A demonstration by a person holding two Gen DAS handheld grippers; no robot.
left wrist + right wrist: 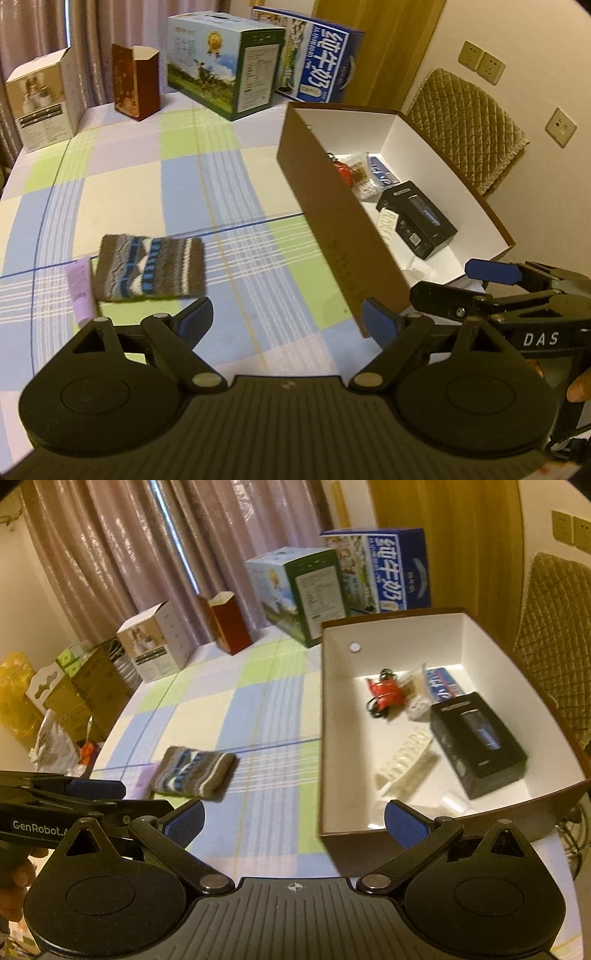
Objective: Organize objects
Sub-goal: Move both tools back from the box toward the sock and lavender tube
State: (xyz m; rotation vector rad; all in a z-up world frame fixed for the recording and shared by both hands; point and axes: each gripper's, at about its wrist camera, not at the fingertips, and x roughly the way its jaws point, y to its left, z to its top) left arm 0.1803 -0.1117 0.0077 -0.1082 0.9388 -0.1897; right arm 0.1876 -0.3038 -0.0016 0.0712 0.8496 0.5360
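Note:
A brown open box with a white inside (325,206) (476,635) stands on the right of the table. In it lie a black carton (417,218) (476,738), a red item with black cord (384,694), a blue packet (443,683), a white comb (406,764) and a small white tube (454,801). A striped knitted pouch (147,267) (194,771) lies on the checked cloth, partly over a pale purple tube (81,288). My left gripper (286,319) is open and empty near the pouch. My right gripper (293,821) is open and empty at the box's near wall.
Several cartons stand along the table's far edge: a white one (44,99), a dark red one (135,81), a green-and-blue one (225,66) and a blue milk carton (321,62). A quilted chair back (469,129) stands right of the box. Curtains hang behind.

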